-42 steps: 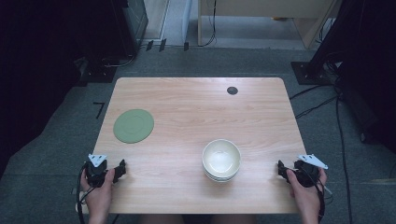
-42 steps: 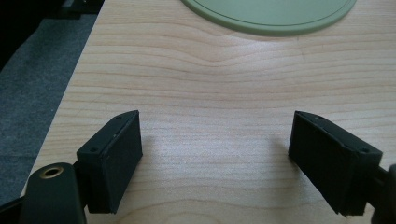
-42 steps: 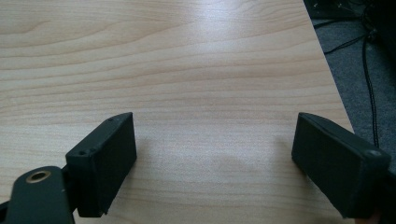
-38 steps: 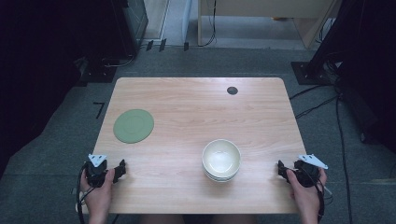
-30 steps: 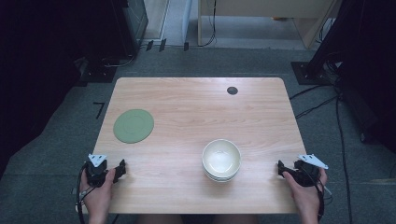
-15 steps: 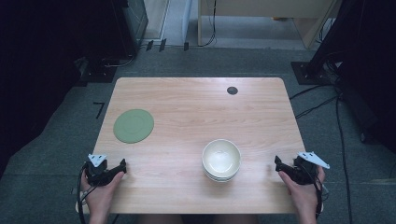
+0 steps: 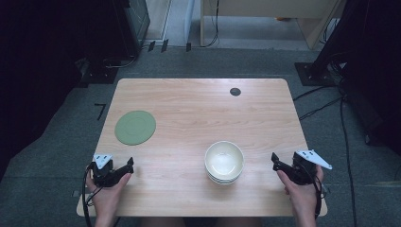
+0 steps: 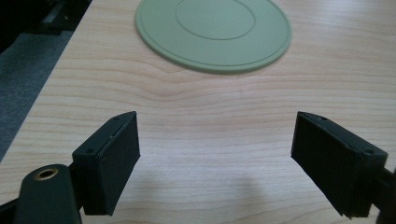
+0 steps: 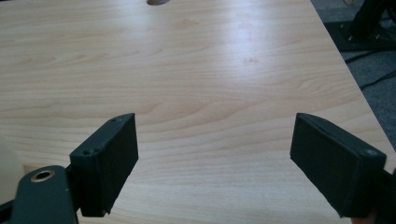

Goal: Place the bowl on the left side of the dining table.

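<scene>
Your right hand-held gripper is wide open and empty at the tabletop's four o'clock, the stacked cream bowls just beside it at nine o'clock. Come in low and you could shove the stack. Left hand-held gripper gapes too; green plate lies beyond, nothing between

A light wooden table takes up the middle of the high view. A small dark round disc sits toward its far edge, right of centre. Grey carpet surrounds the table. At the upper left stands a dark cabinet; at the top right, pale wooden furniture. Black cables trail down the right side of the frame.
</scene>
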A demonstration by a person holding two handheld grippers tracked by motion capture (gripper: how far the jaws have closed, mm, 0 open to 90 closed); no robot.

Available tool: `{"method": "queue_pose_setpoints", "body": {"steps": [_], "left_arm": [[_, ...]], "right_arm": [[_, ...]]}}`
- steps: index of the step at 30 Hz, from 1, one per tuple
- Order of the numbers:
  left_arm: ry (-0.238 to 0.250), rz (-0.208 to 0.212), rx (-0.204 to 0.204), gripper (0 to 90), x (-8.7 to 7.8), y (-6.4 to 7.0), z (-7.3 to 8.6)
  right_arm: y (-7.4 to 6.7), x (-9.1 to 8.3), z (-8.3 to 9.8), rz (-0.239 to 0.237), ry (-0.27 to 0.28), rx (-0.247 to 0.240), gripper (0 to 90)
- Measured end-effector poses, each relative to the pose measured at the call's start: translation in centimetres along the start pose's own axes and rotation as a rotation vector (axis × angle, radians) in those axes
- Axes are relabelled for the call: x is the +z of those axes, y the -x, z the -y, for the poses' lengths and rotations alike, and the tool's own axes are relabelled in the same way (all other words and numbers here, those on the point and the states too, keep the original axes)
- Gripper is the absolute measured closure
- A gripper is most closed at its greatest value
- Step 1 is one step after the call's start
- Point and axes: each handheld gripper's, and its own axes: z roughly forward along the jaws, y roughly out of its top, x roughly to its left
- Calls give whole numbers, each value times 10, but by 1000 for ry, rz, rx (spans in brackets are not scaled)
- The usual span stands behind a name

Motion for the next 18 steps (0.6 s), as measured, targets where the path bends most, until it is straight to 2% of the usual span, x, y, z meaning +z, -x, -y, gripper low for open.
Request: {"method": "queue_pose_setpoints", "body": {"steps": [4,6,12,15,18], "left_arm": [[3,33,-5,155,-2,5,-2],[6,62,9,156,-4,11,-3],[9,90,36,156,-7,23,-6],[17,108,35,156,-9,29,-8],[23,130,38,156,-12,37,-10]], "right_arm": [[-9,-4,-3,-13,21,-18,150],[-19,-7,-7,-26,34,-36,149],[-32,-12,-11,-68,55,-38,184],[-44,-15,-13,-103,51,-52,230],[-49,-17,-15,-144,50,-36,346]]}}
